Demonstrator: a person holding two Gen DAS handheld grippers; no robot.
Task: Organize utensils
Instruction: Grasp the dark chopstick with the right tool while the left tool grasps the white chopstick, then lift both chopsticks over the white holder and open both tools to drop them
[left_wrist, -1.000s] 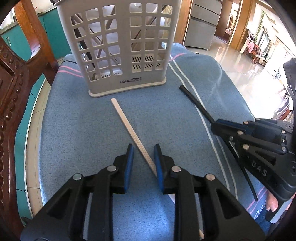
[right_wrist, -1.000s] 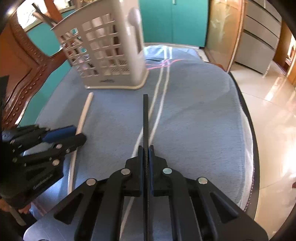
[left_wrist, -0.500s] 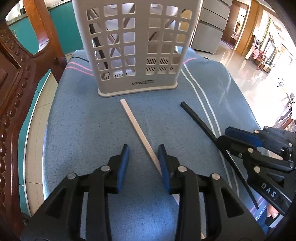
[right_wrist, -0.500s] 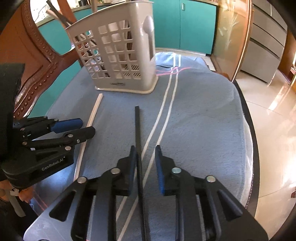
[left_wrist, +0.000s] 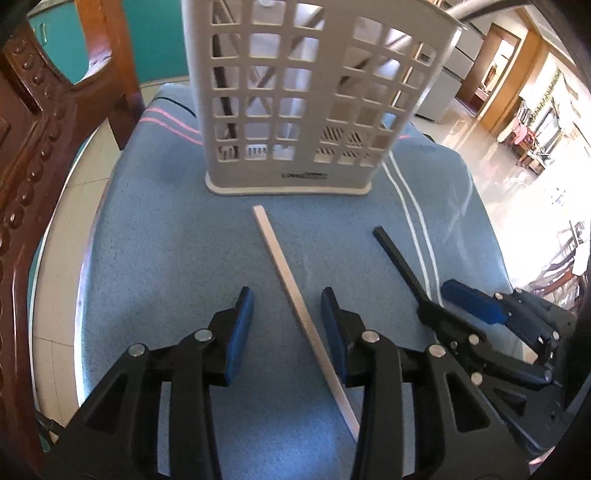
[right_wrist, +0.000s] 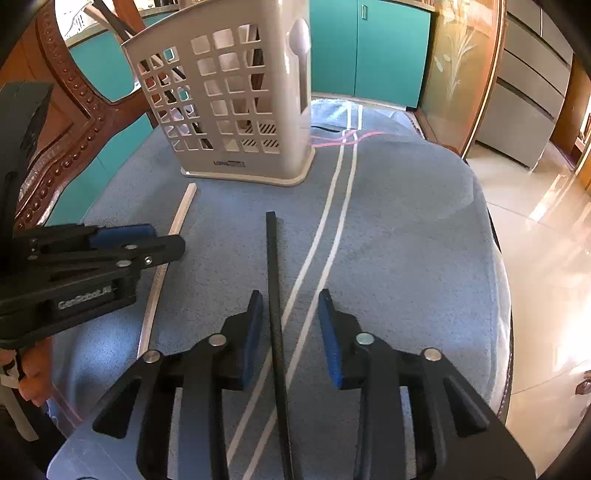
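Note:
A white chopstick (left_wrist: 291, 288) lies on the blue cloth (left_wrist: 177, 258), pointing at the white lattice utensil holder (left_wrist: 295, 110). My left gripper (left_wrist: 286, 299) straddles it, jaws opening, pads off the stick. A black chopstick (right_wrist: 275, 295) lies beside the cloth's white stripes. My right gripper (right_wrist: 290, 299) stands over it with jaws opening; the stick rests near the left pad, not pressed. The holder (right_wrist: 236, 103) contains several utensils. In the right wrist view the left gripper (right_wrist: 151, 240) and white chopstick (right_wrist: 181, 214) show at the left; in the left wrist view the right gripper (left_wrist: 439, 299) and black chopstick (left_wrist: 399, 262) show at the right.
A carved wooden chair back (left_wrist: 33, 155) rises at the left. Teal cabinets (right_wrist: 369, 51) and a glossy tiled floor (right_wrist: 535, 229) lie beyond the cloth's right edge. A hand (right_wrist: 33, 373) shows at the lower left of the right wrist view.
Both grippers' jaws have spread wider. The right gripper, shut on the black chopstick a second ago, has let it go onto the cloth. The left gripper has moved nearer the holder.

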